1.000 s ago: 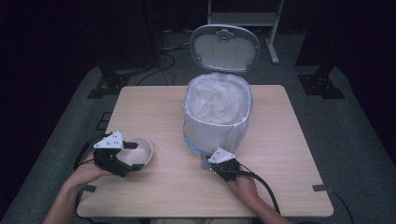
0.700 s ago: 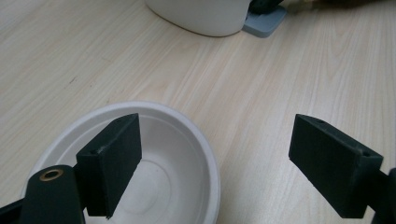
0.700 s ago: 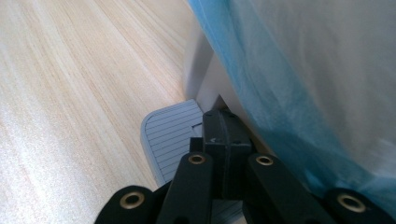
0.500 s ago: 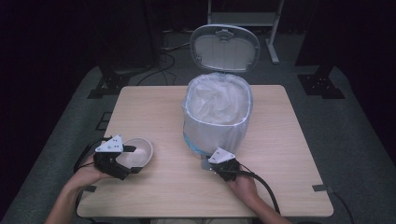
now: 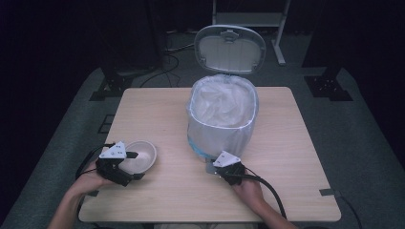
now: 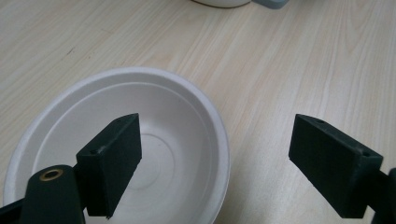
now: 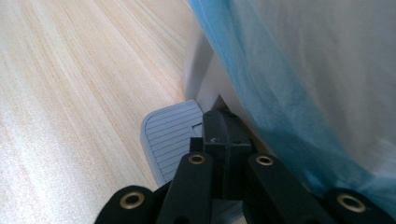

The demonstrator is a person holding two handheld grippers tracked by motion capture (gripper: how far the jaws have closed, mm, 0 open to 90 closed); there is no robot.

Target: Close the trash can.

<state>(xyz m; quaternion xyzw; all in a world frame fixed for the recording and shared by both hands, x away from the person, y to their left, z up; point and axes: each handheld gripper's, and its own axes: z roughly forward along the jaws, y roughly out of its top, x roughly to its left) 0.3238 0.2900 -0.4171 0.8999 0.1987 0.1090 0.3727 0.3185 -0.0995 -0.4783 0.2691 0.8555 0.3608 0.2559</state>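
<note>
Nearest the person, the left claw stands wide open over the near rim of a white paper bowl, gripping nothing. In the left gripper view one jaw hangs above the bowl's hollow and the other above bare wood, with the rim between them. The bowl sits on the near left part of the light wooden surface. To the right, the right claw is closed, its jaws pressed together with nothing between them, its tips on the grey ribbed pedal at the foot of the pedal bin. The bin stands mid-surface, lined with a pale bag that hangs over its sides. Its lid stands upright at the far side.
</note>
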